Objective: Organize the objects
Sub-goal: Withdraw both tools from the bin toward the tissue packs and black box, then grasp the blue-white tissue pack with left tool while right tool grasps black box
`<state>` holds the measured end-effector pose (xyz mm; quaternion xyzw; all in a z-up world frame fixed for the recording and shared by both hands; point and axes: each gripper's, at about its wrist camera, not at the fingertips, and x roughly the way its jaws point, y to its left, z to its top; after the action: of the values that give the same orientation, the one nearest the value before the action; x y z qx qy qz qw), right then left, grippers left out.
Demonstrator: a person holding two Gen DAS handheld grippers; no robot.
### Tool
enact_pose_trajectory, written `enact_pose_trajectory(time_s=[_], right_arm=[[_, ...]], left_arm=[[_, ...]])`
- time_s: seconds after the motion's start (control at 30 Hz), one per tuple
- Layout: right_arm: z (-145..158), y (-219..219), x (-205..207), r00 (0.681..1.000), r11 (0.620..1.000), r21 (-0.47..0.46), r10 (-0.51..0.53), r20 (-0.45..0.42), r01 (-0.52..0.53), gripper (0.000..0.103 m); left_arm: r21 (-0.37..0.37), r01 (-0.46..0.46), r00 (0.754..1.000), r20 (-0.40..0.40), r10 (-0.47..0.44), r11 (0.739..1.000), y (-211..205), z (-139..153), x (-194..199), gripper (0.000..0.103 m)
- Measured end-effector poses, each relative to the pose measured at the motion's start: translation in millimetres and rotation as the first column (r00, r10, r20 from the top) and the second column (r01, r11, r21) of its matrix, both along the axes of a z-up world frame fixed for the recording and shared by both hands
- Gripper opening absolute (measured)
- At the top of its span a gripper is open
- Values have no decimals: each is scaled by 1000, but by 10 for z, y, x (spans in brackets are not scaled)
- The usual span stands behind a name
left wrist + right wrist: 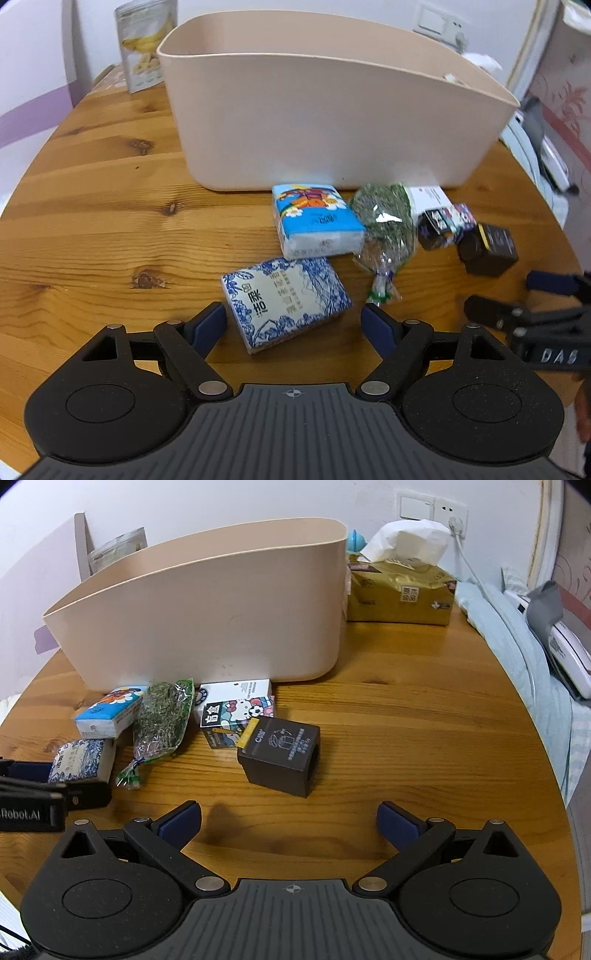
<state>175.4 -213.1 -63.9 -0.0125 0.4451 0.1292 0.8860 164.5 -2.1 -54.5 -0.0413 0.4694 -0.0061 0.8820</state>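
- Table [92, 206] w/ beige bin [314, 122] toward the far edge; all loose items still lie on the wood in front of its near wall, none inside as far as visible.
- Left gripper [293, 325]: jaws spread, nothing pinched; blue-white tissue pack [286, 302] lies just ahead, partly between the tips. Likely 1st pick: square the jaws to its short sides, come down so the pads clear the wood, then close.
- Cartoon tissue pack [317, 225] and green herb bag [384, 221] sit close behind, so lift straight up, don't drag.
- Right gripper [290, 821]: jaws spread, empty, over bare wood; black box [282, 755] is nearest ahead, touching the Kitty box [236, 716]. Grip the flat sides.
- Keep grippers apart near the table's middle.
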Motion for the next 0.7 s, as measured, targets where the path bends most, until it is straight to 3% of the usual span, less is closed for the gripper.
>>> enact_pose_trajectory(time_s=[0.33, 0.6, 0.7], right_arm=[[-64, 189, 32, 998, 996, -77, 37, 48, -33, 103], [-76, 237, 137, 997, 998, -57, 2, 79, 2, 103], [-63, 223, 166, 996, 999, -43, -21, 88, 25, 98]], left_arm=[[-3, -74, 997, 35, 74, 997, 17, -16, 86, 85], [2, -79, 995, 58, 79, 997, 77, -22, 73, 85], [-5, -89, 993, 72, 89, 996, 128, -36, 55, 82]])
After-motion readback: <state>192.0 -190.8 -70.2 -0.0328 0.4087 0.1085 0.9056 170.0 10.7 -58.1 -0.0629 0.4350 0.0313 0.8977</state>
